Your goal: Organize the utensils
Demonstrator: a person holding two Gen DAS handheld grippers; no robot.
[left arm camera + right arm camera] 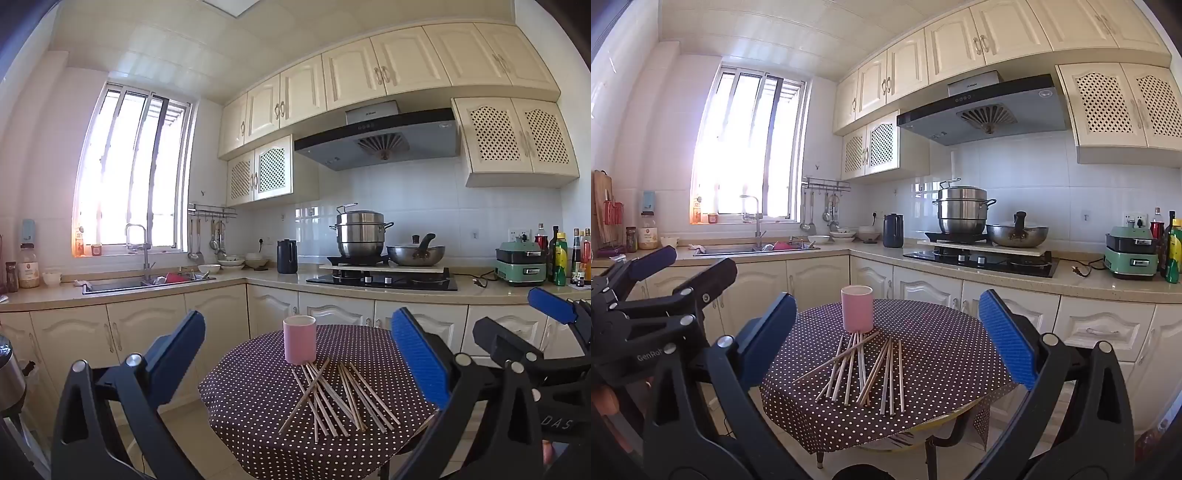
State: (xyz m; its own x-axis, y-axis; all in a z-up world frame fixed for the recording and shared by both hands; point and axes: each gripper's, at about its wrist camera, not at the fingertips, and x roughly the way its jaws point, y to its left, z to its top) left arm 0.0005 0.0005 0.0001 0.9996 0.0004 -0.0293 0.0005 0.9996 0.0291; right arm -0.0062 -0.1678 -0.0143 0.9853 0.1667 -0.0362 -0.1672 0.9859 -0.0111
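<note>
- A small round table point(258, 424) under a dark cloth with white dots stands in the near middle of a kitchen.
- A pink cup point(299, 339) stands upright on the far part of the table.
- A loose pile of wooden chopsticks point(332, 398) lies flat on the cloth just on the near side of the cup, some crossing one another; the far tips of a few reach the foot of the cup.
- The left gripper point(299, 354) is held level before the table, its fingers point(419, 354) wide apart with nothing between them; cup and chopsticks show in the gap, well beyond.
- The right gripper point(888, 341) is likewise level, its fingers point(1006, 339) spread wide and holding nothing.
- Each gripper shows at the edge of the other's view: the right one at the right, the left one at the left.
- Beyond the table a counter point(280, 282) runs along the walls, with a sink point(147, 284) under the window at the left and a stove point(384, 280) carrying a steel pot point(360, 236) and a wok point(415, 254) at the right.
</note>
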